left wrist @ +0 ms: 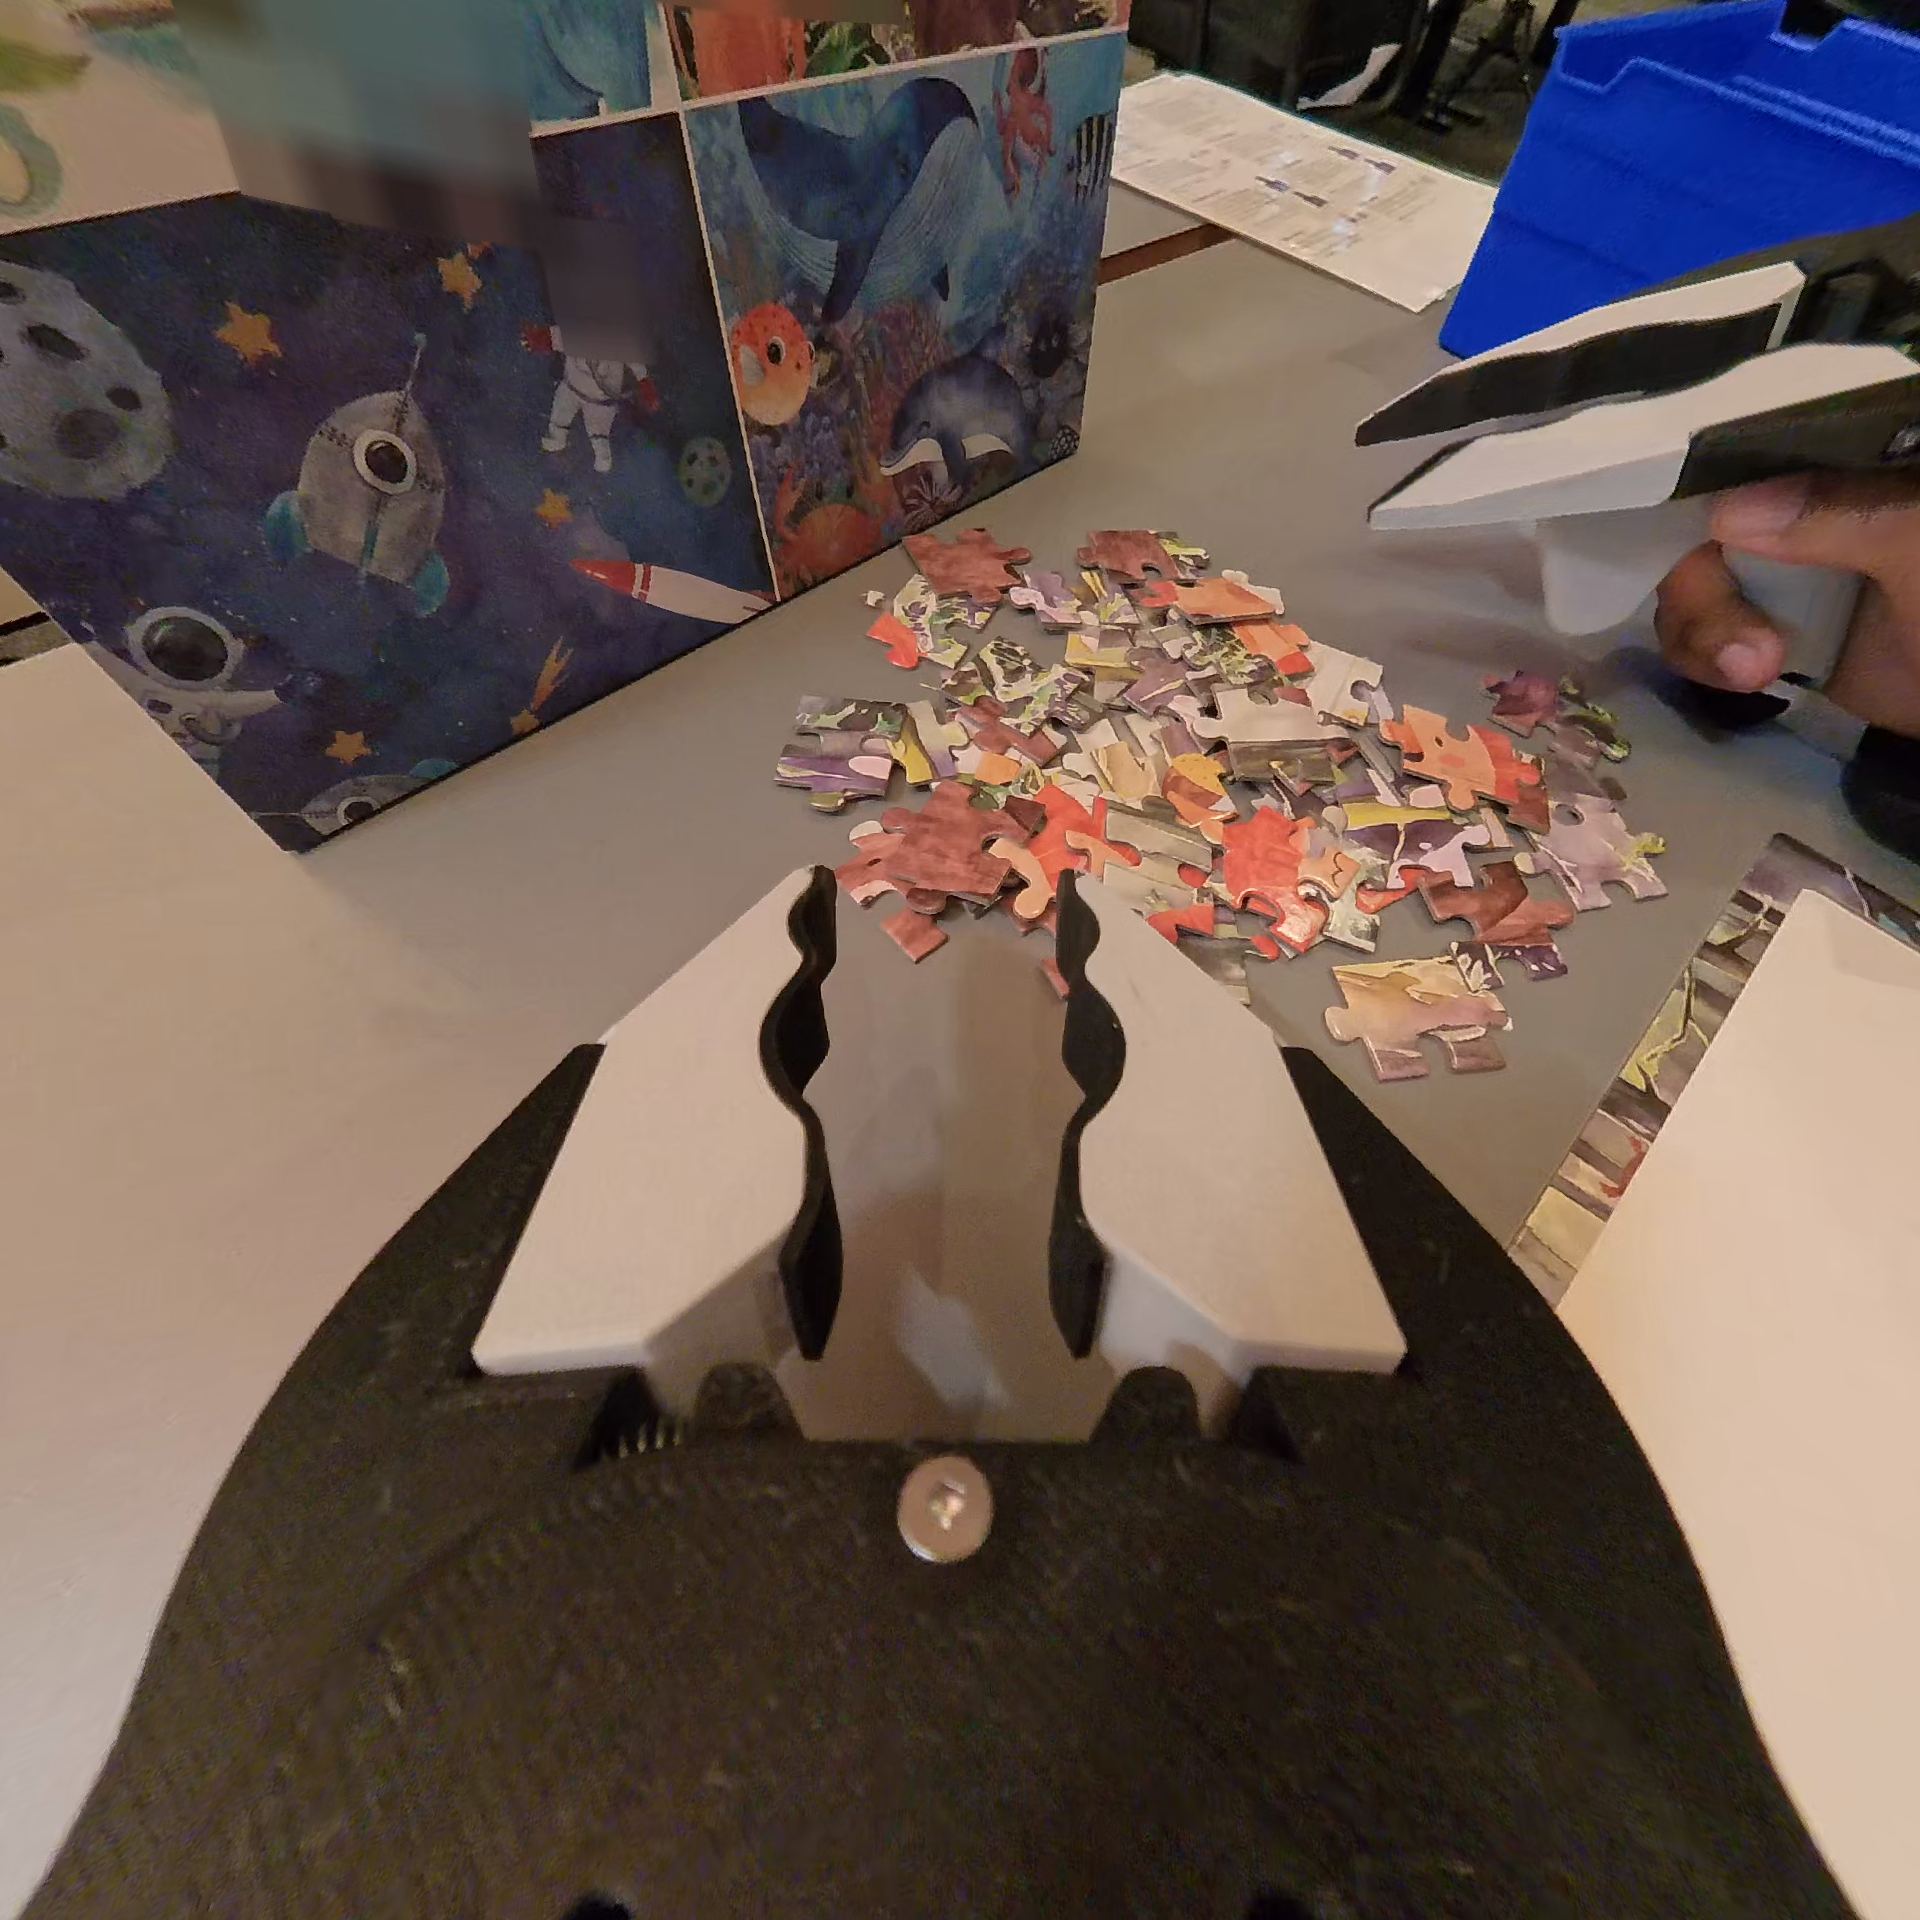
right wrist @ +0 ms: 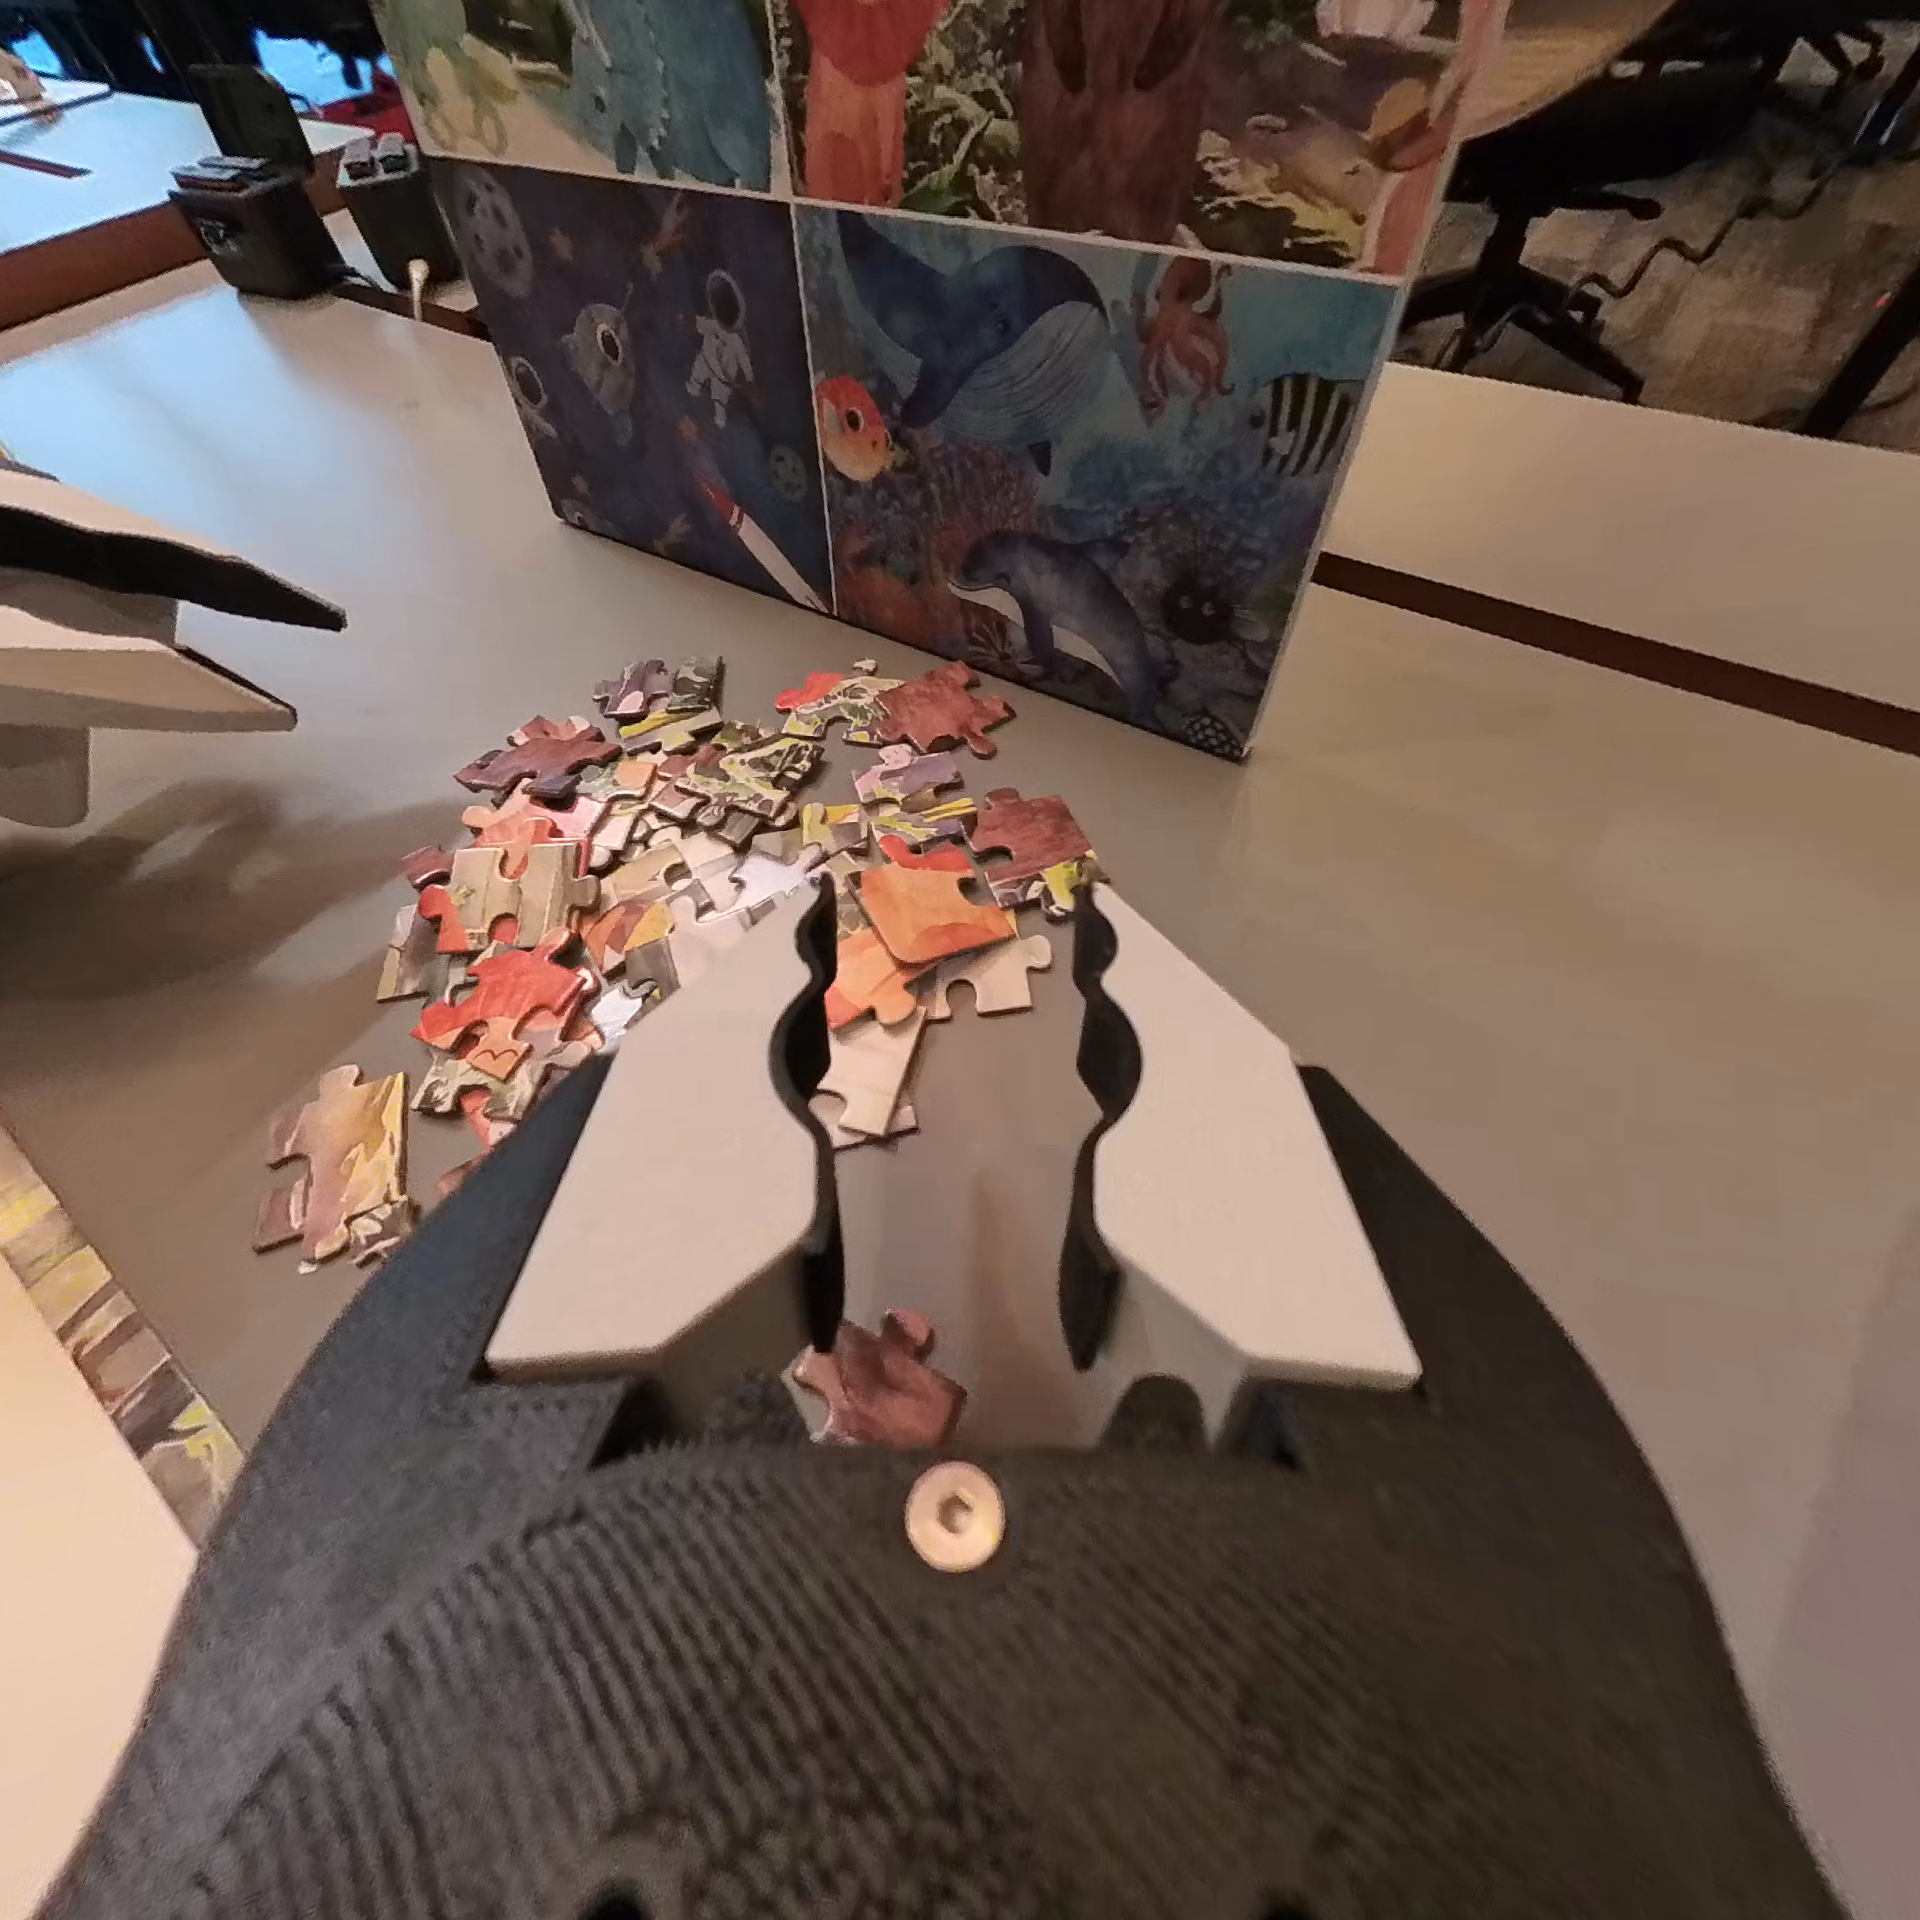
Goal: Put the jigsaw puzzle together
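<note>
left gripper [left wrist: 945,883]: jaws apart, nothing between them – only bare table shows in the gap. sits lower centre of the left wrist view, tips just short of the near edge of the pile.
right gripper [right wrist: 951,899]: jaws apart, holding nothing. tips hang over the near right part of the pile in the right wrist view; orange and pale pieces show through the gap. in the left wrist view it enters from the upper right edge, held by a hand [left wrist: 1787,603].
puzzle pile [left wrist: 1216,758]: loose heap of red, orange, purple and yellowish pieces lying on the grey table [left wrist: 623,883], centre right of the left wrist view, just beyond the left gripper's tips and below the right gripper.
stray piece [left wrist: 1418,1013]: purple-yellow, lies alone at the pile's near right side, right of the left gripper's right finger.
small brown piece [right wrist: 883,1387]: seen low between the right gripper's fingers near its base – cannot tell if it touches them or lies on the table below.
puzzle box [left wrist: 582,395]: illustrated with space and sea scenes, stands behind the pile, upper left and centre.
puzzle frame board [left wrist: 1662,1049]: printed border, white middle, right edge of the left wrist view, near the pile.
blue bin [left wrist: 1704,156]: upper right corner.
paper sheets [left wrist: 1288,177]: top right, behind the box.
</note>
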{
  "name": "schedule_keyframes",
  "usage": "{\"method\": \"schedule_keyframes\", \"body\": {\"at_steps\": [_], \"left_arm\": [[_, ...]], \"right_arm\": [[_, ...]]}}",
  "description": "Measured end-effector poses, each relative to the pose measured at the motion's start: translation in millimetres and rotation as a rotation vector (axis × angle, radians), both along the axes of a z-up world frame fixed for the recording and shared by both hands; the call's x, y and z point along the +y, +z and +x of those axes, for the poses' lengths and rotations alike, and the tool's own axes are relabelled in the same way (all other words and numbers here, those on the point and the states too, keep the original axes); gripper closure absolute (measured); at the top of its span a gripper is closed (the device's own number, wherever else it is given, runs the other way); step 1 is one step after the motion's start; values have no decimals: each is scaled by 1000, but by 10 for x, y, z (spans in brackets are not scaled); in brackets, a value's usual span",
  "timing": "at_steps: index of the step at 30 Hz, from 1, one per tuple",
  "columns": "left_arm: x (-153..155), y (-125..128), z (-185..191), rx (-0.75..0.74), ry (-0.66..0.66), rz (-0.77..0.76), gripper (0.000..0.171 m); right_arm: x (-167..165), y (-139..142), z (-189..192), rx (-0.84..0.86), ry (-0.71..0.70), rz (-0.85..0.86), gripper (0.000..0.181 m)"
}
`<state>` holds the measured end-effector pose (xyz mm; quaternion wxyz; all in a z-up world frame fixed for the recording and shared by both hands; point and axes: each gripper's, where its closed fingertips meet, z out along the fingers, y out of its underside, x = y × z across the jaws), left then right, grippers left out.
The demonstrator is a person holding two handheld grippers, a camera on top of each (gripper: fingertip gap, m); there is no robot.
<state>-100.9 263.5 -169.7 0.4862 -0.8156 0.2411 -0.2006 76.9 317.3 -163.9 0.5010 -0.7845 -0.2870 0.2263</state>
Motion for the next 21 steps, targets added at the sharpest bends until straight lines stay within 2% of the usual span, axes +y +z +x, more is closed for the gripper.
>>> {"method": "schedule_keyframes", "body": {"at_steps": [11, 21], "left_arm": [[-1, -4, 2, 5, 0, 0, 131], [-2, -8, 6, 11, -1, 2, 131]], "right_arm": [[32, 74, 67, 174, -12, -91, 136], [41, 61, 89, 173, -16, -100, 135]]}}
